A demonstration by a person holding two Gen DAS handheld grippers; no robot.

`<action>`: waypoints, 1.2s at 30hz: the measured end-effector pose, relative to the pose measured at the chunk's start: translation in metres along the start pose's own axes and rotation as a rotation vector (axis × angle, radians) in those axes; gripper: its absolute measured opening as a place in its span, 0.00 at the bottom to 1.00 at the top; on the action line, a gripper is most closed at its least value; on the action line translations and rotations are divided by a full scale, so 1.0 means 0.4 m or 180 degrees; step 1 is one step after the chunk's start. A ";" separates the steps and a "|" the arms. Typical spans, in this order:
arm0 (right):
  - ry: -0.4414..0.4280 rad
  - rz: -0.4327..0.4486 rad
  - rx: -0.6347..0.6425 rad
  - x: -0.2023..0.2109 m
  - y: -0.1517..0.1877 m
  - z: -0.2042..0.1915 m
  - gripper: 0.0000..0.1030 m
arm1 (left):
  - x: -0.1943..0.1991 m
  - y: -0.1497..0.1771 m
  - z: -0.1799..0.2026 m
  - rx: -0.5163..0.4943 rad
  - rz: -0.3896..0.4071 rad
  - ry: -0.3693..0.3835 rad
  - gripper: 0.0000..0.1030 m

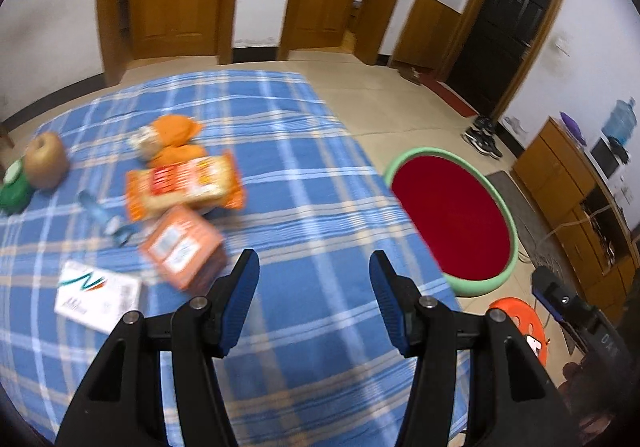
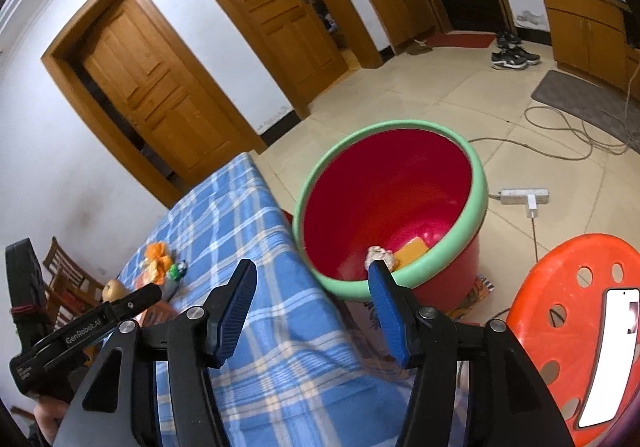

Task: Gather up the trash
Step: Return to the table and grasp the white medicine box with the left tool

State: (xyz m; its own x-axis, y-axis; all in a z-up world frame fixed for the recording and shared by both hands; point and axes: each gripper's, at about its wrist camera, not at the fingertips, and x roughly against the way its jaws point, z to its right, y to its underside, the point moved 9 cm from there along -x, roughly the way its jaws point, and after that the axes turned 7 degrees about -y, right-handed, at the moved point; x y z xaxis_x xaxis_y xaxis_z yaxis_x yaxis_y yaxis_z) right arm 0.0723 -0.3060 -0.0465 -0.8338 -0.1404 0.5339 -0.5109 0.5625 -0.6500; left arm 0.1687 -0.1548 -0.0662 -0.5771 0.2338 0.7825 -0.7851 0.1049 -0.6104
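Note:
A red bin with a green rim [image 1: 452, 223] [image 2: 394, 207] stands on the floor beside the blue plaid table [image 1: 300, 175] [image 2: 240, 231]. In the bin lie a crumpled paper ball [image 2: 378, 255] and a yellow scrap [image 2: 412, 249]. On the table lie an orange snack packet [image 1: 184, 185], an orange box [image 1: 182, 247], orange peel [image 1: 176, 139], a white carton [image 1: 98, 295] and a small blue wrapper [image 1: 100, 213]. My left gripper [image 1: 314, 279] is open and empty above the table, right of the orange box. My right gripper [image 2: 312, 283] is open and empty over the table edge, near the bin.
A brown fruit [image 1: 46, 159] and a green-lidded jar [image 1: 14, 187] sit at the table's far left. An orange stool [image 2: 576, 327] with a phone [image 2: 608, 355] stands right of the bin. A power strip [image 2: 524, 197] and cables lie on the floor. Wooden doors line the wall.

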 end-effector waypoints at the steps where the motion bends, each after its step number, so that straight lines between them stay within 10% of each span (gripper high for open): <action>1: -0.0011 -0.0006 0.0012 0.000 0.005 -0.007 0.58 | 0.005 0.003 -0.016 0.0024 0.0004 -0.0036 0.56; 13: -0.0131 -0.0144 0.0208 -0.005 0.064 -0.092 0.58 | 0.057 0.074 -0.270 0.0633 -0.0018 -0.0627 0.56; 21: -0.0144 -0.0301 0.0244 -0.039 0.093 -0.113 0.58 | 0.019 0.118 -0.349 0.0970 -0.0197 -0.0610 0.56; 36: -0.0019 -0.0413 0.0217 -0.082 0.105 -0.097 0.58 | -0.073 0.076 -0.473 0.0859 -0.0271 -0.0849 0.58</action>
State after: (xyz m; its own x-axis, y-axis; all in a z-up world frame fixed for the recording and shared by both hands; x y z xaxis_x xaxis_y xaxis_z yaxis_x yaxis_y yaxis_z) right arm 0.0864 -0.2462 -0.0702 -0.7609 -0.2134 0.6128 -0.6274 0.4828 -0.6110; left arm 0.2044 0.0246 -0.1308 -0.5177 -0.0282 0.8551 -0.8431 -0.1532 -0.5155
